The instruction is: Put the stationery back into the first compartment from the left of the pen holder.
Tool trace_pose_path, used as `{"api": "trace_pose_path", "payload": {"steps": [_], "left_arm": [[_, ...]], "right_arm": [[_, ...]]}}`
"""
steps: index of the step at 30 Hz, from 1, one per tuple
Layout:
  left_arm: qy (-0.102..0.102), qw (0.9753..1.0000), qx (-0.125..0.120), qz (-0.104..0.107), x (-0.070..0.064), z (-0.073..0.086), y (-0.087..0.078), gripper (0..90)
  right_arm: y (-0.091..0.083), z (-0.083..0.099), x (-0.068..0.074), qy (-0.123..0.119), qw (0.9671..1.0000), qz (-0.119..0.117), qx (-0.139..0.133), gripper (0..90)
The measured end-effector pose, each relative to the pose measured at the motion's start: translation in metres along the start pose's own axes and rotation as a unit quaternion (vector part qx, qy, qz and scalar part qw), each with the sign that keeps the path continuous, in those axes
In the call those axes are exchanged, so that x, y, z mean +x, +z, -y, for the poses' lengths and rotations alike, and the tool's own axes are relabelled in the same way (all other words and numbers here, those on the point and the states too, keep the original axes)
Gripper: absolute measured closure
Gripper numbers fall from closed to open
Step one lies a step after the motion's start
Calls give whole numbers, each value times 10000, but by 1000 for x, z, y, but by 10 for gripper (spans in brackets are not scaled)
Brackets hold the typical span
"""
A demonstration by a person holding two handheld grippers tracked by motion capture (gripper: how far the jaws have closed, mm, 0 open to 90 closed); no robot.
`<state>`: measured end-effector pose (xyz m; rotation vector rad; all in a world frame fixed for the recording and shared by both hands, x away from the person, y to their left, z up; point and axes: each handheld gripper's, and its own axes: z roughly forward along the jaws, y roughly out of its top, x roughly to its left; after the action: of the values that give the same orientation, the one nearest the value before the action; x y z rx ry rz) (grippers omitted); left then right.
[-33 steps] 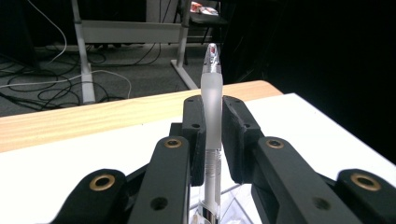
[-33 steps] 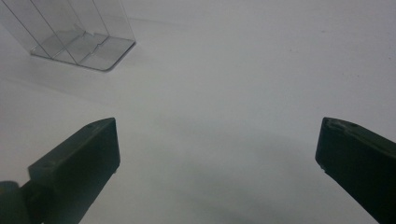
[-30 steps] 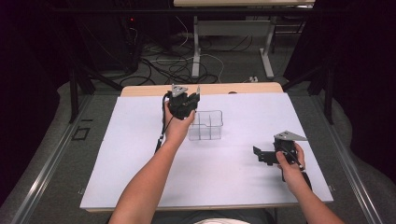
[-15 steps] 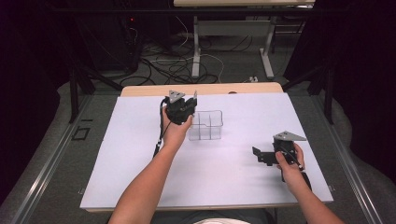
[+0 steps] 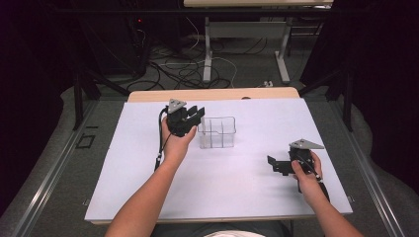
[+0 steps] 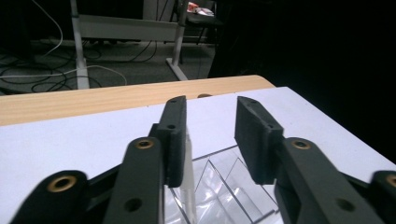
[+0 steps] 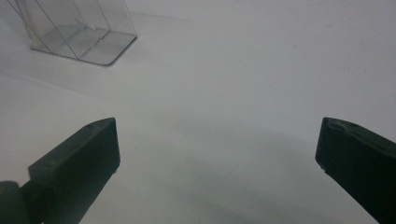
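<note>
A clear plastic box (image 5: 217,132) with inner dividers stands on the white table (image 5: 148,187), a little behind its middle. My left gripper (image 5: 198,114) hovers at the box's left wall, held up off the table. In the left gripper view its jaws (image 6: 210,135) are open with nothing between them, and the box (image 6: 224,186) lies just below and ahead. My right gripper (image 5: 272,165) rests low over the table's right part and points left toward the box. Its jaws (image 7: 215,158) are wide open over bare table, and the box (image 7: 79,28) sits far off at upper left.
The wooden back edge of the table (image 5: 212,94) runs behind the white sheet. Behind it are desk legs (image 5: 207,49) and loose cables (image 5: 173,69) on the floor. White surface spreads between the box and the right gripper.
My left gripper has drifted a little back toward the person and down, beside the box's left wall. The right gripper has edged slightly left.
</note>
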<state>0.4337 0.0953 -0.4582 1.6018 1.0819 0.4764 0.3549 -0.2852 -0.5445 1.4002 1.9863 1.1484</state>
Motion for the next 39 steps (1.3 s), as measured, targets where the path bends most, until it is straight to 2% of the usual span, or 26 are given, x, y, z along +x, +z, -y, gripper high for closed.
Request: {"api": "trace_pose_path", "payload": {"steps": [3,4,10,12,13,15,16,18,21,23,28,31,33,39], "left_arm": [[74,10000,26,-34,1,-1,-7,580],[23,10000,-3,-16,1,-1,-8,555],[315,9995,74,62,3,-2,-20,365],[415,9991,61,26,4,-2,-27,352],[394,9992,52,33,4,-1,-30,346],[504,9987,33,-64,6,-1,-38,336],[481,9988,21,-88,7,-1,-42,326],[256,9996,57,-56,10,0,-48,308],[261,9995,145,-128,15,0,-56,289],[267,9991,214,-243,19,0,-61,233],[283,9984,352,-348,29,7,-74,136],[363,9976,404,-432,36,14,-84,65],[334,9972,462,-493,41,19,-90,25],[371,9959,634,-522,49,32,-107,3]], "right_arm": [[0,0,1,2,10000,-1,-8,0],[0,0,1,-4,10000,8,-13,0],[1,0,1,-8,10000,17,-4,0],[0,0,1,-9,10000,18,-6,0],[0,0,1,-7,10000,27,-8,0],[0,0,1,-14,10000,33,-32,0],[-1,0,1,-21,10000,45,-45,0],[-2,-1,2,-18,10000,70,-53,0],[-2,-1,2,-28,9999,88,-66,0],[-2,-1,2,-52,9999,103,-72,0],[-4,-1,2,-59,9999,136,-86,0],[-4,-1,1,-40,9998,162,-91,0],[-4,0,1,-25,9998,177,-86,0],[-5,0,1,-31,9997,228,-82,0]]}}
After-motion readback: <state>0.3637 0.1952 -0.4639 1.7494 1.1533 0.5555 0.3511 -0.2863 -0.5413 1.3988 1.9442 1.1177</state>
